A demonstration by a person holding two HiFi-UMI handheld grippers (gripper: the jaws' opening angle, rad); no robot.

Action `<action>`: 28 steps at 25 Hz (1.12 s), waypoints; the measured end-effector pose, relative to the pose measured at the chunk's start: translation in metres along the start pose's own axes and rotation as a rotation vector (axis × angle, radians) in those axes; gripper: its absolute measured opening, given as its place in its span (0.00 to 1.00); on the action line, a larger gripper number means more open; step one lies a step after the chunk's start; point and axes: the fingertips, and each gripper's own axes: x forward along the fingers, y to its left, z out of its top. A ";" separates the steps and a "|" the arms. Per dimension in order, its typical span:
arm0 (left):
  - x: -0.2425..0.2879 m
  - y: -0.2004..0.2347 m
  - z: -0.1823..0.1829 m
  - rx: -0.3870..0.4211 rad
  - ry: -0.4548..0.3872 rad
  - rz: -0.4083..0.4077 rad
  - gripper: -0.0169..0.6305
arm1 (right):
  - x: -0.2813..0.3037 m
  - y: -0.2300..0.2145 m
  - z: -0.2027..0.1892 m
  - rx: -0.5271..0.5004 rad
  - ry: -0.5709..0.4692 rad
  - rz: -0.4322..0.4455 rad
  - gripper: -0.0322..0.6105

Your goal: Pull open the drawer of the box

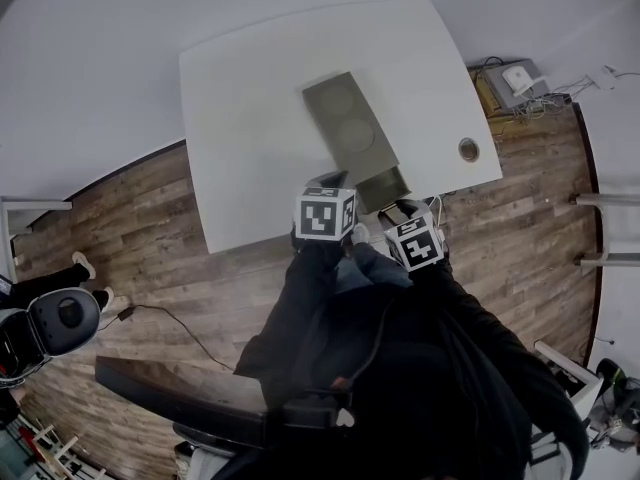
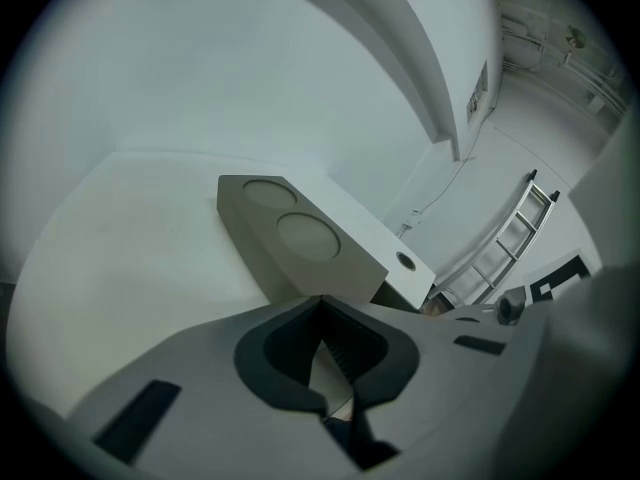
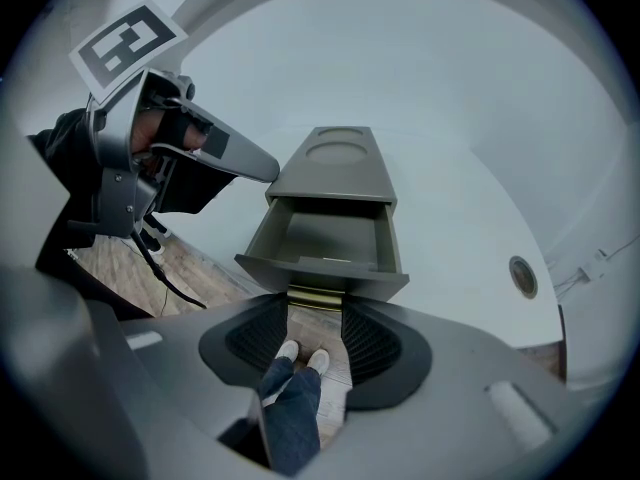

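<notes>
Right gripper (image 3: 315,318): jaws set wide, with the brass handle (image 3: 315,299) filling the gap at their tips from one pad to the other; it looks gripped across its width, though the contact itself is hard to see. Drawer (image 3: 325,240): directly ahead of the jaws, already drawn well out of the box (image 3: 340,163), its cavity bare and its front panel just above the jaw tips, apparently at or past the near edge of the table (image 3: 470,168). Left gripper (image 2: 321,305): jaws closed to a narrow slit with nothing between them, ahead and to the left of the right gripper, its tip at the box's near upper corner, seemingly as a brace. Task status, by judgement: largely complete. Hazards noted: further pulling could draw the drawer clean out of its housing, and with only wooden floor (image 3: 120,258) below the right gripper it would drop; a slip of the left gripper's brace would let the whole box slide toward the table edge; a grip this wide on a thin handle could lose it if the pull turns upward or sideways.
</notes>
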 end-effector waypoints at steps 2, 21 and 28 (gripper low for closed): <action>0.000 -0.001 0.000 -0.002 0.002 0.000 0.02 | -0.001 -0.001 -0.001 0.000 0.001 0.001 0.31; -0.001 -0.003 0.000 -0.004 -0.005 0.003 0.02 | -0.008 0.003 -0.013 0.001 0.010 0.000 0.31; -0.002 -0.003 0.001 -0.004 -0.007 0.005 0.02 | -0.011 0.004 -0.017 0.003 0.012 -0.001 0.31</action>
